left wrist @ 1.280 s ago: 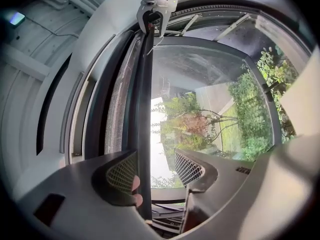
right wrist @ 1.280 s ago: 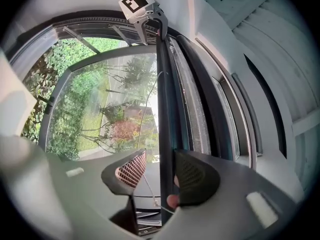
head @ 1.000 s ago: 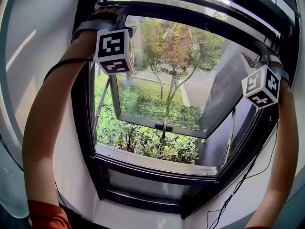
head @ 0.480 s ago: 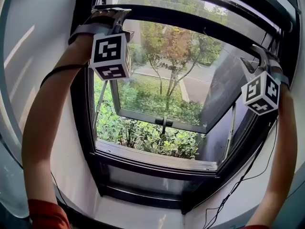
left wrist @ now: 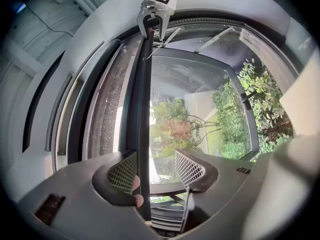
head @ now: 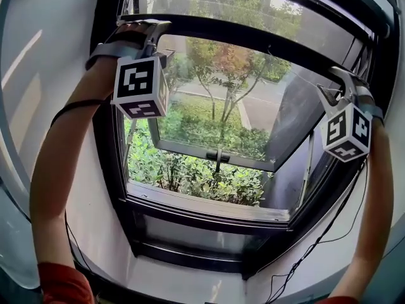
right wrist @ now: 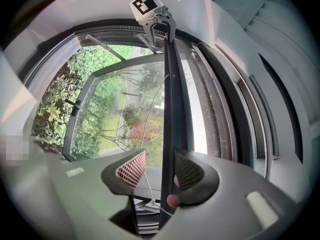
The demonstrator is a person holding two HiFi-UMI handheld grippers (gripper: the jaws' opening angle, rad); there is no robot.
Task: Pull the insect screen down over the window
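The insect screen's dark pull bar [head: 253, 40] spans the top of the window from one hand to the other. Grey mesh [head: 253, 8] shows above it. My left gripper [head: 154, 29] hooks over the bar's left end, and my right gripper [head: 335, 84] over its right end. In the left gripper view the bar [left wrist: 142, 109] lies against the left pad of the left gripper [left wrist: 155, 159], with a clear gap to the other pad. In the right gripper view the bar [right wrist: 170, 109] rests against the right pad of the right gripper [right wrist: 160, 159], with a gap on its left. Both grippers are open.
Behind the bar, a glass sash [head: 215, 151] with a dark handle [head: 217, 160] is swung outward over bushes and trees. The dark window frame and sill [head: 209, 223] lie below. A thin white cord [right wrist: 150, 199] hangs near the right jaws. Black cables [head: 316, 239] trail down the right wall.
Both grippers have come down together and the pull bar has come down with them. More mesh now shows above the bar.
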